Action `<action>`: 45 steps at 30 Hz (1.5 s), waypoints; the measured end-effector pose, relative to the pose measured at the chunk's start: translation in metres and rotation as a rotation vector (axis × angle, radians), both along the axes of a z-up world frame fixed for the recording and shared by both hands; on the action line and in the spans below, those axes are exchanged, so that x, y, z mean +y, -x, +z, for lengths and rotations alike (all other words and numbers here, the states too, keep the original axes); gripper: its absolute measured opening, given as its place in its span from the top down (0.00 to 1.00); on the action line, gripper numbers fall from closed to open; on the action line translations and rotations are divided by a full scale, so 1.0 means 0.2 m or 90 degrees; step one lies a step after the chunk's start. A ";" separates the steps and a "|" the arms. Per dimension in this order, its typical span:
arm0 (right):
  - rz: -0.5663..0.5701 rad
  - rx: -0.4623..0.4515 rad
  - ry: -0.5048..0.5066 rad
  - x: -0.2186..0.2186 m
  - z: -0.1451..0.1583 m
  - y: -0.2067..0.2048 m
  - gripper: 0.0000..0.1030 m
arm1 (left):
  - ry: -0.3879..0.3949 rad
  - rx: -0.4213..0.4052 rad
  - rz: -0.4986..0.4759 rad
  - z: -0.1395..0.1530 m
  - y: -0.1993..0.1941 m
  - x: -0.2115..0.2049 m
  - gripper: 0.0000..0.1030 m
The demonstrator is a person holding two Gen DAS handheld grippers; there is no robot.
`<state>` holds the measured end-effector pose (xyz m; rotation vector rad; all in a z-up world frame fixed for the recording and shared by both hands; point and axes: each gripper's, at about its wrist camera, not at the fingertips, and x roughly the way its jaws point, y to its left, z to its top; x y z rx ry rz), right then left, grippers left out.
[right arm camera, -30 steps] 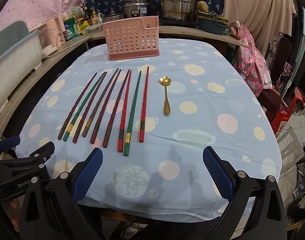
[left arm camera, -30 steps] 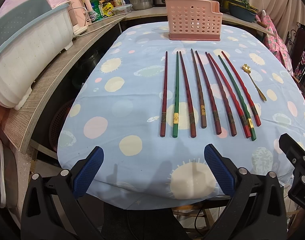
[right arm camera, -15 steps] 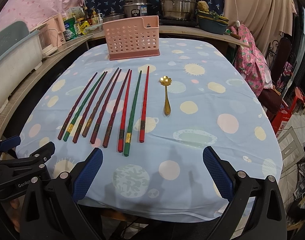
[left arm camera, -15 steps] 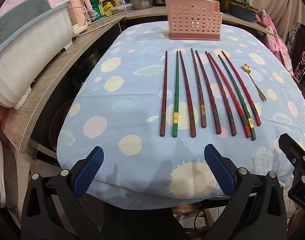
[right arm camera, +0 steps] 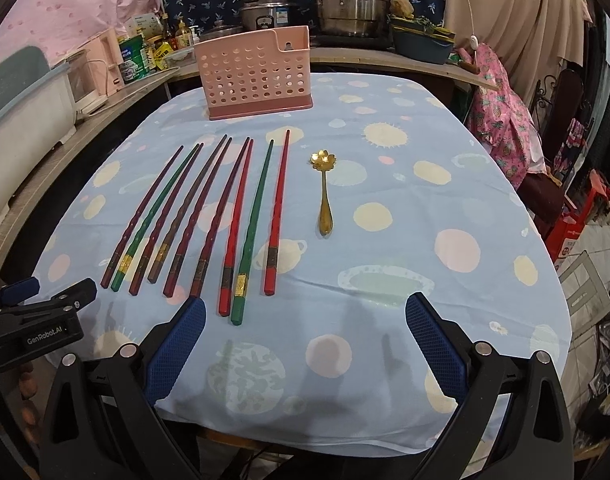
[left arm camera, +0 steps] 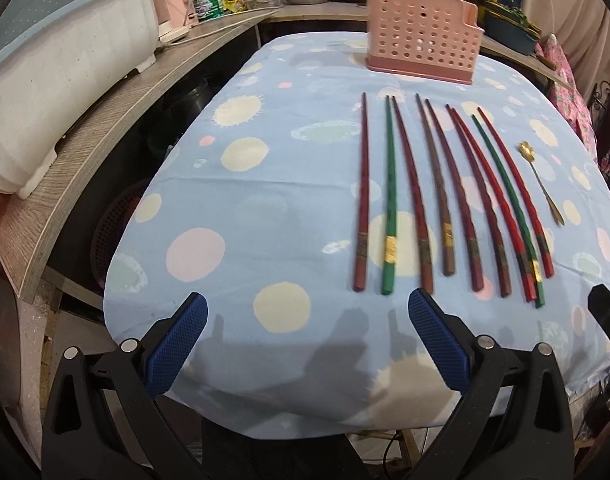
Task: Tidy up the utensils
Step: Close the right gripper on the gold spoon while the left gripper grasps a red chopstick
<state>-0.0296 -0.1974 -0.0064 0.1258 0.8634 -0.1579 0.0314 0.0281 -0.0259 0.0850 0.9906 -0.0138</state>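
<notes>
- right wrist view: the only writing that reads clearly is "genrobot.ai", in white on the black body of the left gripper [right arm camera: 45, 300], which shows at the lower left edge. the cans and bottles [right arm camera: 145, 54] on the counter carry labels too small to read.
- left wrist view: the left gripper [left arm camera: 305, 340] has its two blue-padded fingers [left arm camera: 173, 344] spread wide apart with nothing between them, hanging over the near edge of the table.
- right wrist view: the right gripper [right arm camera: 305, 344] is likewise spread wide and holds nothing; its blue fingertips [right arm camera: 435, 344] hover above the near part of the blue spotted tablecloth [right arm camera: 425, 200].
- the chopsticks [right arm camera: 209, 220], nine of them in dark red, bright red, brown and green, lie side by side on the cloth, thick ends with gold bands toward the grippers, tips toward the far side.
- in the right wrist view the row sits ahead and to the left; the near ends of a red and a green stick lie just beside the left fingertip.
- in the left wrist view the row [left arm camera: 445, 200] sits ahead and to the right, the third stick's end just beside the right fingertip.
- a gold spoon [right arm camera: 325, 192] with a flower-shaped bowl lies apart from the row, on its right.
- a pink perforated utensil holder [right arm camera: 257, 72] stands upright at the far end of the table, beyond the chopstick tips.
</notes>
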 end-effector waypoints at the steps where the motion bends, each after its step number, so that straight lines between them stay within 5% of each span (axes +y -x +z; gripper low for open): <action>1: 0.000 0.000 0.000 -0.01 0.00 -0.01 0.07 | 0.001 0.000 0.003 0.00 -0.02 0.01 0.07; 14: 0.000 0.000 -0.001 -0.05 -0.04 -0.17 0.20 | 0.012 0.024 -0.006 -0.10 -0.20 0.00 0.14; 25: 0.000 -0.002 -0.006 -0.11 -0.08 -0.31 0.38 | 0.049 0.045 -0.038 -0.11 -0.23 -0.02 0.48; 30: -0.014 0.002 -0.029 -0.18 -0.12 -0.37 0.48 | 0.072 0.048 -0.043 -0.10 -0.23 -0.01 0.81; 32: -0.018 0.007 -0.044 -0.20 -0.15 -0.39 0.55 | 0.081 0.052 -0.039 -0.10 -0.24 0.00 0.86; 45: -0.005 0.015 -0.041 -0.21 -0.21 -0.44 0.89 | 0.075 0.046 -0.039 -0.10 -0.24 -0.01 0.87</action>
